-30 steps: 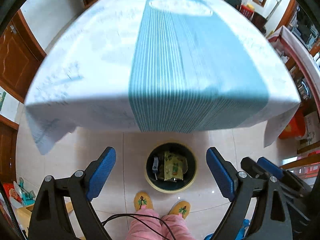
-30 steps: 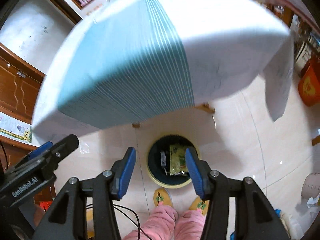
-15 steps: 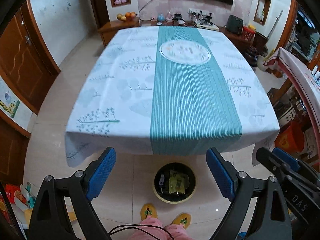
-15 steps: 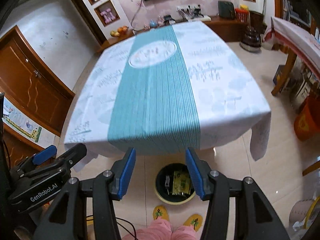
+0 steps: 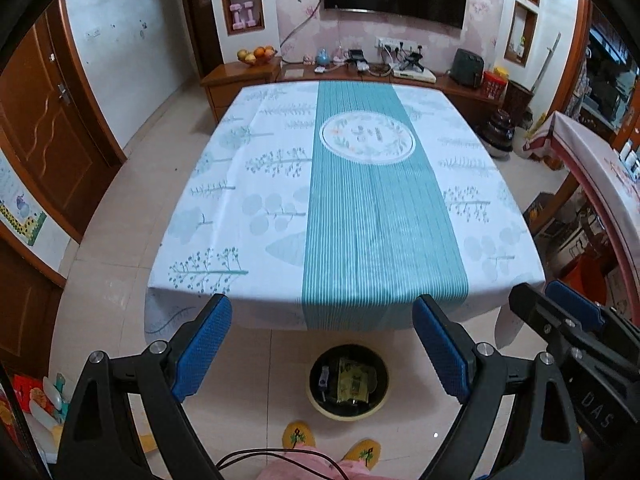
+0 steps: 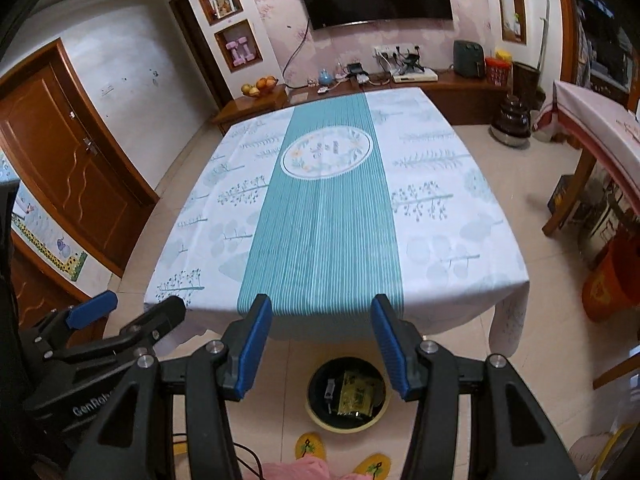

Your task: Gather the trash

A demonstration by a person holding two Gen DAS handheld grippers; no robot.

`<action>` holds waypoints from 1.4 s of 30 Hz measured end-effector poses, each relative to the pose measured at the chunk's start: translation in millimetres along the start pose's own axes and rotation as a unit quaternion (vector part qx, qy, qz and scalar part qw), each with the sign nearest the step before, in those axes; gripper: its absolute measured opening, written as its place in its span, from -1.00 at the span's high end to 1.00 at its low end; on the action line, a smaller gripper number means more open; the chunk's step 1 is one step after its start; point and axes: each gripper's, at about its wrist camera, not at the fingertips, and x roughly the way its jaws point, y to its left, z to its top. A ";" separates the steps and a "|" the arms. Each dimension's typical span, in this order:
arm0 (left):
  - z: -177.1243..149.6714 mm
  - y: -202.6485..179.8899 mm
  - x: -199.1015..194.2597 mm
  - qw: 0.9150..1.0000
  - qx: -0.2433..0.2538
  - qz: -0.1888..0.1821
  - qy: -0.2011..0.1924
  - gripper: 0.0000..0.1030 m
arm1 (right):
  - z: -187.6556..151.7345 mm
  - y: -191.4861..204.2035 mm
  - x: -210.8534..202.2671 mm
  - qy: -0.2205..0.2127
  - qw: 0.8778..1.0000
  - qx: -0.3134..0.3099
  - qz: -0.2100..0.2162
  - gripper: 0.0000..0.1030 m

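While both the left gripper (image 5: 322, 344) and right gripper (image 6: 322, 346) hang with jaws open and empty, the trash (image 5: 352, 380), probably light, crinkly wrappers best pinched at an edge, lies in the bin (image 5: 320, 400) on the floor before the bare worktop (image 5: 240, 208).

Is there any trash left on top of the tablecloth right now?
No, the tablecloth shows only its printed pattern; the packets lie in the bin on the floor.
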 end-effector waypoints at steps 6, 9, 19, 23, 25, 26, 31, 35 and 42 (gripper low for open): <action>7.5 -6.7 -1.6 1.000 0.004 -0.002 -0.006 -0.76 | 9.1 1.4 -5.7 -0.013 1.000 -0.011 -0.002 -0.01; 10.7 -9.2 -1.0 1.000 0.005 -0.001 -0.010 -0.76 | 12.6 0.6 -6.1 -0.016 1.000 -0.014 -0.002 -0.01; 13.6 -10.6 0.5 1.000 0.003 -0.001 -0.009 -0.76 | 16.4 -1.0 -5.2 -0.016 1.000 -0.013 -0.003 -0.01; 14.9 -12.4 2.2 1.000 0.003 0.000 -0.007 -0.76 | 15.9 -1.0 -5.4 -0.015 1.000 -0.013 -0.002 -0.01; 15.0 -13.7 3.0 1.000 0.003 0.001 -0.007 -0.76 | 16.3 -1.2 -5.7 -0.016 1.000 -0.014 -0.003 -0.01; 15.1 -14.3 3.2 1.000 0.003 0.002 -0.006 -0.76 | 16.1 -1.4 -5.5 -0.016 1.000 -0.013 -0.003 -0.01; 15.2 -15.0 3.1 1.000 0.004 0.004 -0.007 -0.76 | 18.0 -2.8 -4.3 -0.015 1.000 -0.013 -0.003 -0.01; 15.1 -14.8 3.6 1.000 0.003 0.003 -0.006 -0.76 | 20.5 -5.0 -2.1 -0.015 1.000 -0.011 -0.004 -0.01; 15.5 -14.6 3.7 1.000 0.003 0.003 -0.006 -0.76 | 20.0 -5.1 -1.5 -0.015 1.000 -0.012 -0.005 -0.01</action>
